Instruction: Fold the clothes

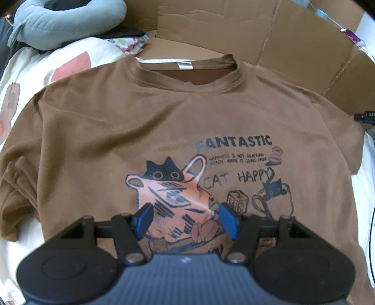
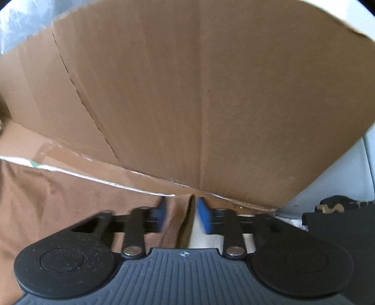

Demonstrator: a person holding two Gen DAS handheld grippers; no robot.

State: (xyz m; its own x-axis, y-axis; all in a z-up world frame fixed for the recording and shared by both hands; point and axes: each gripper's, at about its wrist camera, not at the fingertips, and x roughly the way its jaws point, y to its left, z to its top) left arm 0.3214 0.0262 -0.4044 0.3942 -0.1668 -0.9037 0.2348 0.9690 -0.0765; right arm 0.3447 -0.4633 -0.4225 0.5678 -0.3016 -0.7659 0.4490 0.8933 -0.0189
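- Two grippers are mine, one in each hand, and a brown T-shirt (image 1: 145,122) lies spread front-up on a pale patterned bedspread (image 1: 70,63), collar toward the cardboard.
- Far left in my left wrist view, a grey-blue plush toy (image 1: 63,21) rests on the bedspread beyond the shirt's shoulder.
- My left gripper (image 1: 186,219) hovers over the shirt's printed chest, its blue pads (image 1: 145,218) spread wide with nothing between them; below them shows the pink cat-and-bag print under the word FANTASTIC.
- Flattened cardboard (image 1: 269,30) stands behind the collar and runs to the right edge of that view.
- My right gripper (image 2: 181,215) sits at the shirt's right edge, where the sleeve hem (image 2: 180,218) rises as a fold between its blue pads; the jaws stand at a middling gap with cloth inside, and I cannot tell whether they pinch it.
- Right of that gripper, white bedding (image 2: 311,199) shows under the cardboard.
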